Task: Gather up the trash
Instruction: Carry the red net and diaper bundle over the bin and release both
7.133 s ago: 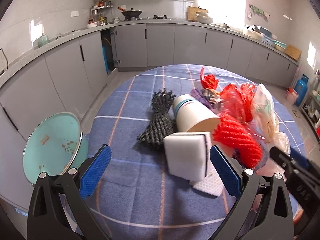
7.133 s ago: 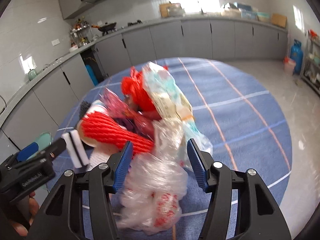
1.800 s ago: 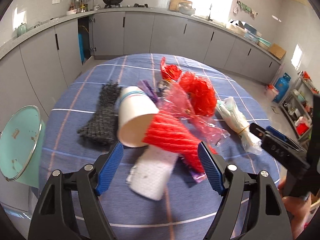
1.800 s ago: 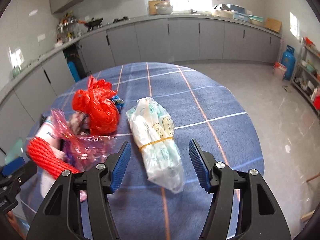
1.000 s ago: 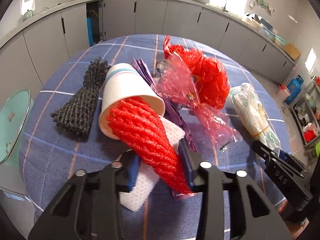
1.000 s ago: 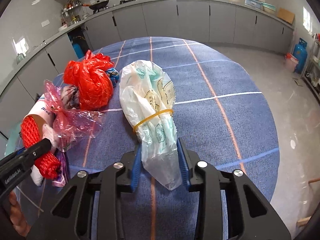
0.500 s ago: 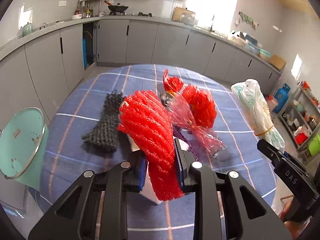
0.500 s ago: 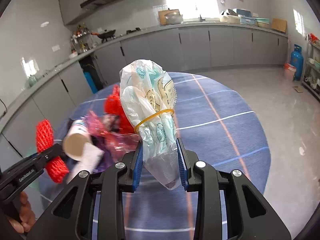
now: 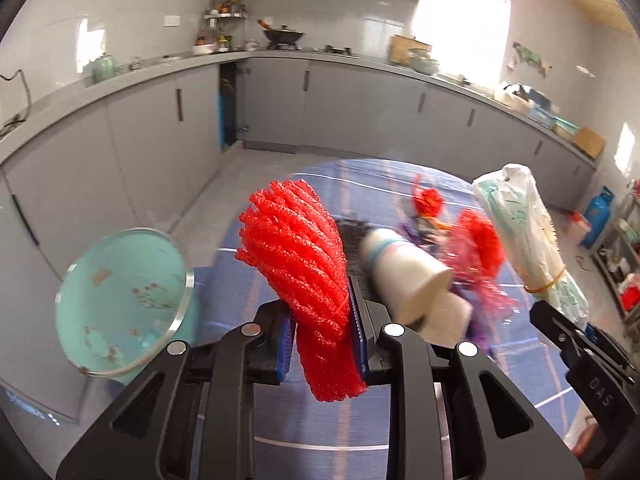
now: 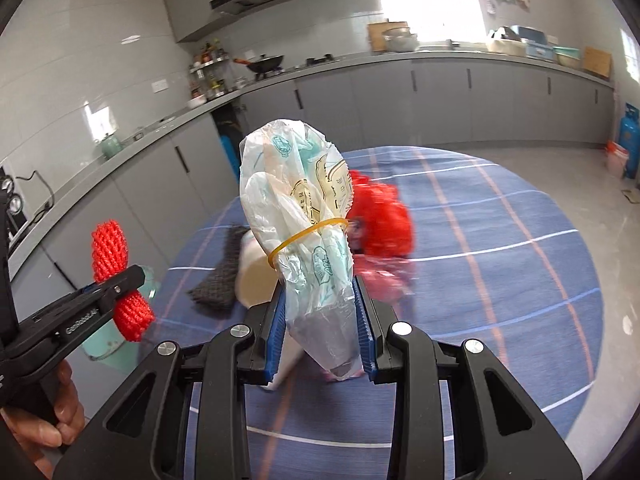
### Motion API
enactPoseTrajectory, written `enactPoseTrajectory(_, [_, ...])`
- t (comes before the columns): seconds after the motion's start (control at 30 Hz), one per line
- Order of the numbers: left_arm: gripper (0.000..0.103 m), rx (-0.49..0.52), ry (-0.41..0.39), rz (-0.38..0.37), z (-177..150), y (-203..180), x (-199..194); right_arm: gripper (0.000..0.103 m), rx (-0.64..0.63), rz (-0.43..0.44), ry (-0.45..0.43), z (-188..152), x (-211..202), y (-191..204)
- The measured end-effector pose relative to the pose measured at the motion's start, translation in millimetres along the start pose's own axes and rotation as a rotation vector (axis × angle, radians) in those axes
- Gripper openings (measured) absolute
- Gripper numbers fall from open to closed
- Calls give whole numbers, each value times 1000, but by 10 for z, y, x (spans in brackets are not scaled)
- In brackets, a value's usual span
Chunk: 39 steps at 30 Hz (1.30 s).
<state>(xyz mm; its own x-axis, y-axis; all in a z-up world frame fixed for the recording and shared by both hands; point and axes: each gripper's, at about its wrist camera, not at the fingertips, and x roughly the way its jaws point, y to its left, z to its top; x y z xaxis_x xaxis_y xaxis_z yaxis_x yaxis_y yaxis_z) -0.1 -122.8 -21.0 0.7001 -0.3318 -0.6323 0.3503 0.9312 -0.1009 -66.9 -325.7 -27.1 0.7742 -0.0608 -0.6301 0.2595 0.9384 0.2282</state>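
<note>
- While both bundles hang clear above the round surface (image 10: 500, 240), the left gripper (image 9: 322, 344) is clamped narrowly on a red mesh roll (image 9: 300, 256), and the right gripper (image 10: 320, 336) pinches the lower end of a banded plastic bag bundle (image 10: 300, 216).
- Risk: the bag's thin film could slip from the pads, since only its loose tail is caught below the rubber band (image 10: 308, 236).
- Risk: the mesh is springy and gripped near one end; a swing could work it free before it reaches the teal bin (image 9: 120, 300) beside the surface's left edge.
- Orientation: each bundle's long axis runs roughly upright, the free end pointing up and away from its gripper.
- Remaining near the surface's centre: a paper cup (image 9: 408, 268) on its side, red bags (image 10: 380, 220) and a dark mesh roll (image 10: 220, 276).
</note>
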Motion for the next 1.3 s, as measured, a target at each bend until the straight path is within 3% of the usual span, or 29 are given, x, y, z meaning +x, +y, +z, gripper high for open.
enactPoseTrajectory(0.23, [25, -7, 4, 119, 3, 408, -15, 32, -29, 58, 33, -1, 152, 444])
enactPoseTrajectory(0.73, [25, -121, 55, 268, -45, 1469, 14, 33, -149, 174, 102, -74, 525, 1562])
enactPoseTrajectory(1.3, [25, -217, 107, 334, -148, 2291, 169, 34, -232, 238, 183, -214, 929, 2354])
